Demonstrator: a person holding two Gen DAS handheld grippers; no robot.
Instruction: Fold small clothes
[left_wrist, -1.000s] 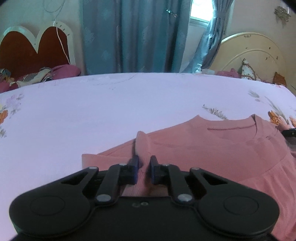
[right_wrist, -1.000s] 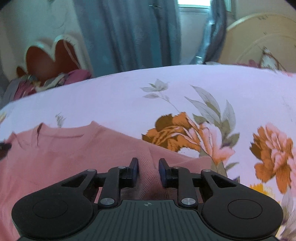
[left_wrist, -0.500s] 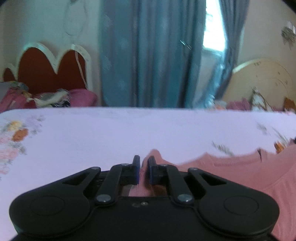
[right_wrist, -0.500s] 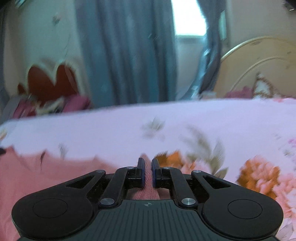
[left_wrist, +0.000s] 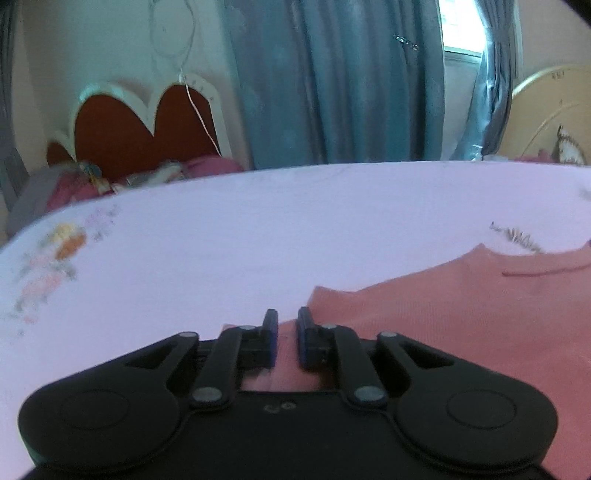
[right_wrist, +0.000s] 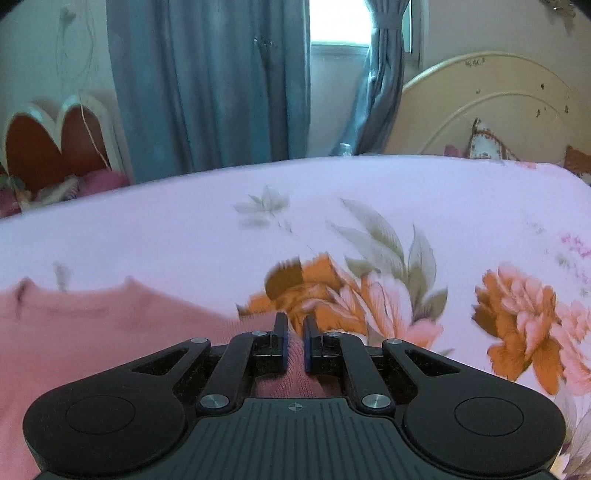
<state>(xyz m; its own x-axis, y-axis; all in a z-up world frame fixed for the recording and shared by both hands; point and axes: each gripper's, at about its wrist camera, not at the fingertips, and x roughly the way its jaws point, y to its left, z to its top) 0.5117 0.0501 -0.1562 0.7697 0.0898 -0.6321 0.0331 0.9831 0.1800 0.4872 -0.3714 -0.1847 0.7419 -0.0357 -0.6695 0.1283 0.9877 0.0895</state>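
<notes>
A pink knit top (left_wrist: 461, 306) lies on a bed with a pale lilac floral sheet (left_wrist: 258, 236). My left gripper (left_wrist: 287, 325) sits over its left sleeve or side edge, jaws slightly apart, with pink cloth showing between the fingers. In the right wrist view the same top (right_wrist: 92, 332) fills the lower left, its neckline at the far left. My right gripper (right_wrist: 294, 326) is nearly closed on a fold of pink cloth at the top's right edge.
The floral sheet (right_wrist: 406, 229) stretches ahead. Beyond the bed are blue curtains (left_wrist: 332, 85), a red scalloped headboard (left_wrist: 144, 125) with bedding on the left and a cream headboard (right_wrist: 487, 114) on the right.
Both grippers closed on the top's sides and lifted, tilting the views up. The left jaws have since opened a little and the view has dropped back toward the bed.
</notes>
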